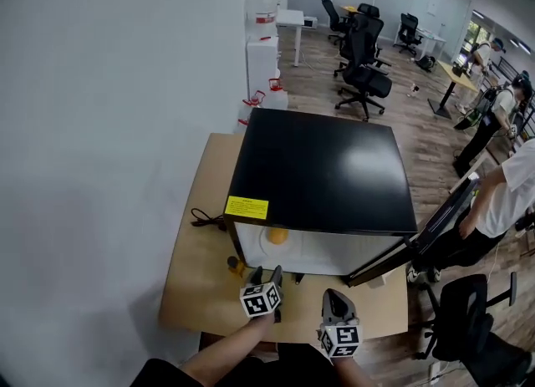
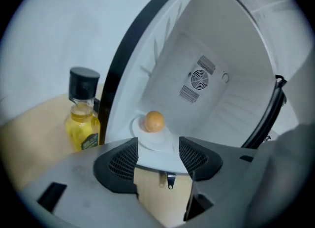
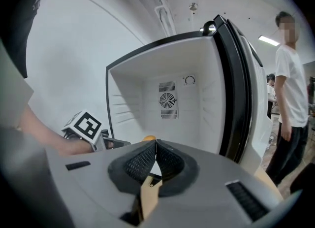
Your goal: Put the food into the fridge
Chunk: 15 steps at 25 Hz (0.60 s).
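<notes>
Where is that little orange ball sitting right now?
In the left gripper view the orange ball sits on a white plate inside the open fridge, near its front, right of the oil bottle outside.

Counted: one fridge (image 1: 322, 172) with one open door (image 3: 236, 84), one yellow label (image 1: 247, 207) on its black top and one round fan grille (image 3: 167, 100) on its back wall; inside it, one orange (image 2: 154, 121) on one white plate (image 2: 158, 142). One table (image 1: 196, 281) carries one bottle (image 2: 83, 118) of yellow oil and one black cable (image 1: 201, 218). Two grippers, the left gripper (image 1: 266, 275) and the right gripper (image 1: 334, 297), each with one marker cube (image 1: 261, 300); farther off, at least five black office chairs (image 1: 365, 76) and three people (image 1: 512, 193) on the right side of the room.
</notes>
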### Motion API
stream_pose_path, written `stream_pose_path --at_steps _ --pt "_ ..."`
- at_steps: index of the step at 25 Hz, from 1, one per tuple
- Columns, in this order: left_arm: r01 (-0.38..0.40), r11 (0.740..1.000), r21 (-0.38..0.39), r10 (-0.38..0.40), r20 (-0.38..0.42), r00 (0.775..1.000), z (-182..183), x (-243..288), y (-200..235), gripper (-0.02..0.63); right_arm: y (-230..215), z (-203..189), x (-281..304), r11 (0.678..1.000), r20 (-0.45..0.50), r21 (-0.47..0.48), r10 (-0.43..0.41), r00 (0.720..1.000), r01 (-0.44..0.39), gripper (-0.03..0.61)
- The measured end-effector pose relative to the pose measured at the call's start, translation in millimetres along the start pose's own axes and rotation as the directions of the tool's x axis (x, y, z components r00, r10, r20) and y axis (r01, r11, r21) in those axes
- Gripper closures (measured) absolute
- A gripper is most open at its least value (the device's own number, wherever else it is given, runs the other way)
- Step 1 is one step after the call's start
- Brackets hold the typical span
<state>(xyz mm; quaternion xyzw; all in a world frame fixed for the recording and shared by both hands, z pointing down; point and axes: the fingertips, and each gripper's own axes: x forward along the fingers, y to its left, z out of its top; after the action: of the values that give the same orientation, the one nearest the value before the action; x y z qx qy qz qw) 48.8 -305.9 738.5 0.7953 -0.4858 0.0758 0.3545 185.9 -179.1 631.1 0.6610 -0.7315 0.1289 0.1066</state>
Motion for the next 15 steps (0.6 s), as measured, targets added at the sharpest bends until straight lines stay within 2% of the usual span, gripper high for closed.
stream_pose_path --at_steps 3,7,9,15 --pt "0.042 0.998 0.057 -0.042 0.006 0.999 2.2 -41.1 -8.1 0.376 9.5 2.6 -18.6 1.0 0.017 0.013 -0.012 1.0 0.012 0.518" --pt "0.049 0.999 0.013 -0.049 -0.043 0.998 -8.0 -101.9 -3.9 0.377 31.6 0.0 -53.0 0.999 0.015 0.03 -0.021 1.0 0.021 0.518" --pt "0.078 0.997 0.016 -0.077 -0.034 0.996 -8.7 -135.5 -7.8 0.378 44.3 -1.0 -72.9 0.999 0.01 0.04 -0.028 1.0 0.028 0.518" --pt "0.168 0.971 0.169 -0.181 0.069 0.981 -0.2 -233.8 -36.0 0.531 84.5 6.8 -131.6 0.998 0.015 0.051 -0.04 0.999 0.039 0.518"
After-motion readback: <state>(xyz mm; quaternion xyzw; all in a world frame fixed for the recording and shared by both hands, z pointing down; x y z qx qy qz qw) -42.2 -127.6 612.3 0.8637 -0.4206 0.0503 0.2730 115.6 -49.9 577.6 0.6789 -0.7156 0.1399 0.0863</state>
